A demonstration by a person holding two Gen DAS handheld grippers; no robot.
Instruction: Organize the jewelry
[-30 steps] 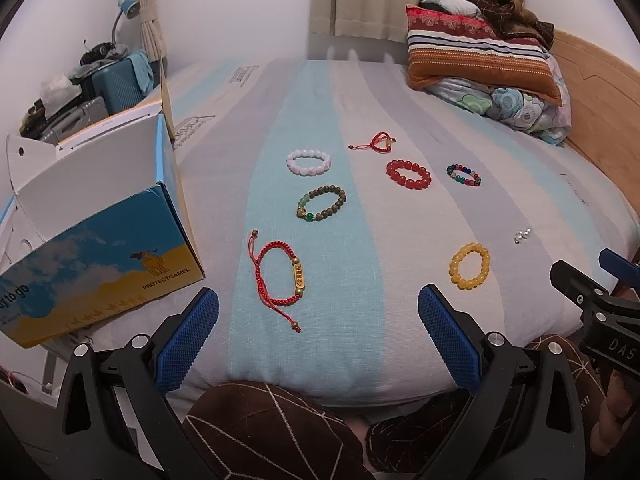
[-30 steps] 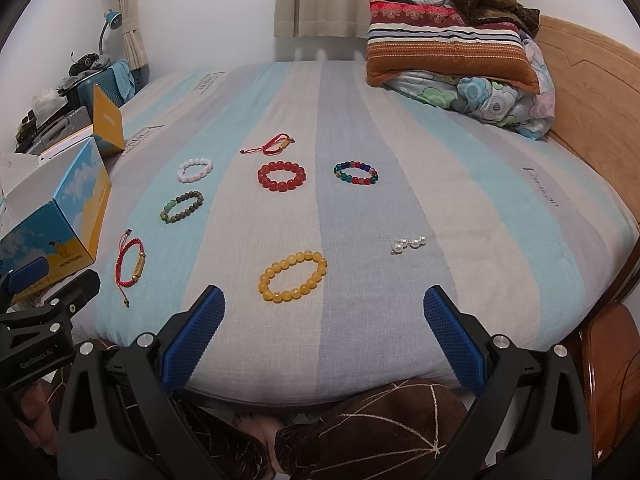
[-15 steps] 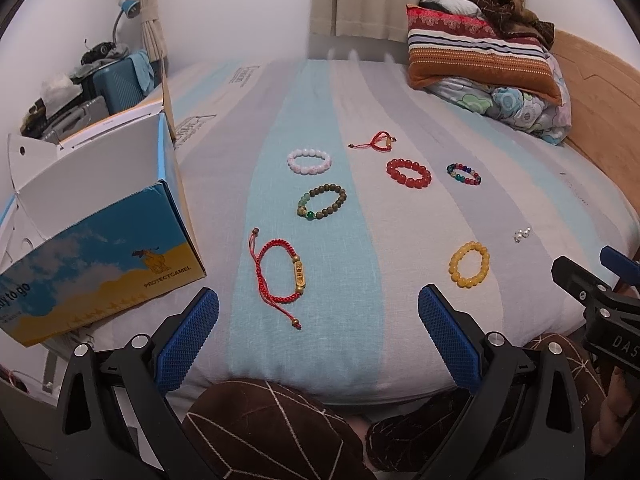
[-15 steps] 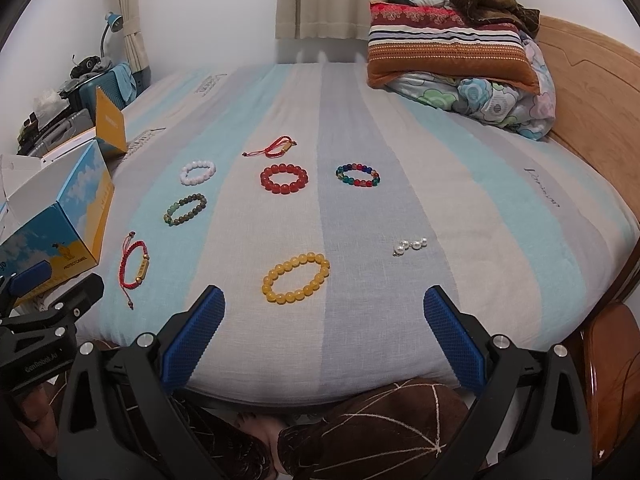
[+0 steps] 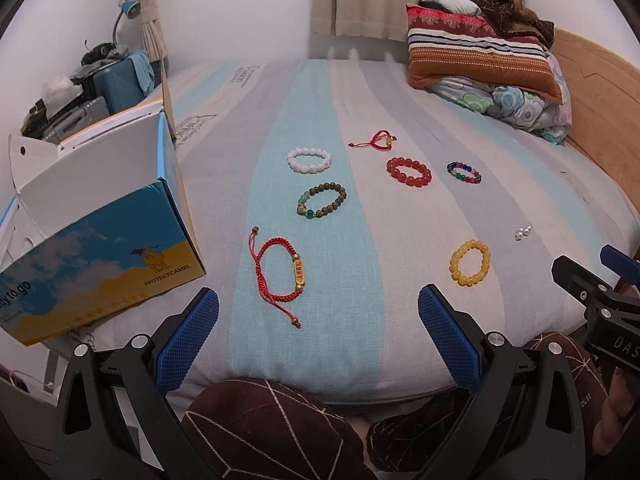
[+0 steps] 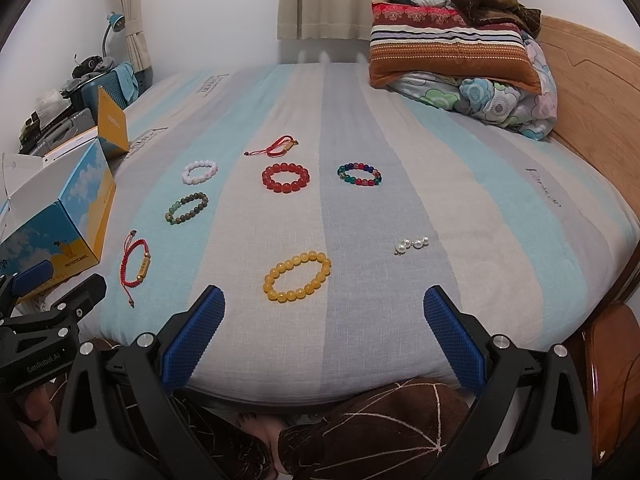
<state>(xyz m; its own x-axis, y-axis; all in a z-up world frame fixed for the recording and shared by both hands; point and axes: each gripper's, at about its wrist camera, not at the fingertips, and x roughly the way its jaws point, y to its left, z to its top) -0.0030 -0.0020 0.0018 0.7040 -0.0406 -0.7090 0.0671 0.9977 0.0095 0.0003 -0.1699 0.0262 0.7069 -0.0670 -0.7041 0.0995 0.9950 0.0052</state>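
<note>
my views are evenly, softly lit, shadows faint; fisheye bends the edges, corners go black, centre sharp.

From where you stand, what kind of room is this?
Most likely a bedroom: bracelets lie spread on a striped bedsheet, a striped pillow rests on a folded floral quilt by the wooden headboard, and curtains hang behind.

Box (image 5: 100, 256): "PROTECTCAMEL", partial "to go". Left gripper (image 6: 44, 332) body: "CanRobot.AI". Right gripper (image 5: 600, 300) body: partial "DAS".
</note>
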